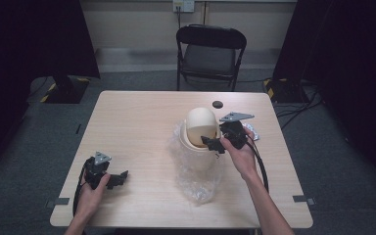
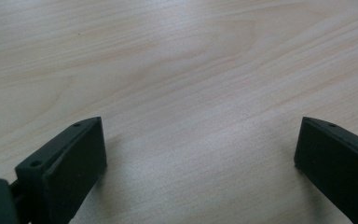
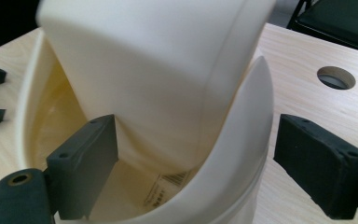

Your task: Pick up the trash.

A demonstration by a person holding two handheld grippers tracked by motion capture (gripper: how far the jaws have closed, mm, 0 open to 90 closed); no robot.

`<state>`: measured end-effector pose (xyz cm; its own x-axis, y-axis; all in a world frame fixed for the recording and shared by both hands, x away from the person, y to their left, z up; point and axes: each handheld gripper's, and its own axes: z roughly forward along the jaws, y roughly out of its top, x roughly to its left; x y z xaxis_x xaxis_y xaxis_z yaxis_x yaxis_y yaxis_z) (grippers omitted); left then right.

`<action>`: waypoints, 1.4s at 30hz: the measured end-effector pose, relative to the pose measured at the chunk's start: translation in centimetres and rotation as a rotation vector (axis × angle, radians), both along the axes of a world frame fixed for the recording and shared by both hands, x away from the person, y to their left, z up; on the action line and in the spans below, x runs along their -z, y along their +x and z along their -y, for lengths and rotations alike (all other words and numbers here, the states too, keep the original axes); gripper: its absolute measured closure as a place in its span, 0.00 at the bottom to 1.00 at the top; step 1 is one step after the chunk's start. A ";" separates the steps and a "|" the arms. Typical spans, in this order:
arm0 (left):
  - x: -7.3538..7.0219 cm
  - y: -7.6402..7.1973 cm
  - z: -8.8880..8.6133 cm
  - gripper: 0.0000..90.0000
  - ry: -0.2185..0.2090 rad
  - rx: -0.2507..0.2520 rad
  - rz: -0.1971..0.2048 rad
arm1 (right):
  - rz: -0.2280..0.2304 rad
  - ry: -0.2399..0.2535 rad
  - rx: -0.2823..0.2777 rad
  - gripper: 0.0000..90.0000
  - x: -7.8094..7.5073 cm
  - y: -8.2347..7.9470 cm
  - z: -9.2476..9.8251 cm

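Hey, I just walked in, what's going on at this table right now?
A person holds a gripper in each hand at a wooden table. The right gripper is at a cream bin with a swing lid; its open jaws straddle the bin's rim, one inside and one outside. The bin stands on a clear plastic bag. The left gripper rests open on bare tabletop, away from the bin.

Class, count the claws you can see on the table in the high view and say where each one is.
2. The left claw rests open near the table's front-left corner; the right claw sits open at the cream bin's rim.
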<state>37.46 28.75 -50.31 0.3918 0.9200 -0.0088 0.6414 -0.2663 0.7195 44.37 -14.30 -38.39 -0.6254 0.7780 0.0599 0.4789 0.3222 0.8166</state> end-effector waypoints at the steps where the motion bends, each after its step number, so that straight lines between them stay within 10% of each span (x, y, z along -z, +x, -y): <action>1: 0.0 0.0 0.0 0.02 0.000 0.000 0.000 | -0.003 -0.004 0.008 0.15 0.1 0.1 -0.1; 17: 0.0 0.0 0.0 0.02 0.001 0.000 0.000 | -0.036 0.026 0.063 0.16 1.3 1.7 0.4; 42: 0.0 0.0 0.0 0.02 0.000 0.003 0.000 | 0.042 0.116 0.021 0.15 -1.4 -1.8 4.3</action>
<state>37.42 28.78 -50.31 0.3944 0.9189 -0.0090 0.6404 -0.2678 0.7198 42.57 -18.60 -36.96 -0.6130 0.7802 0.1244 0.4493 0.2147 0.8672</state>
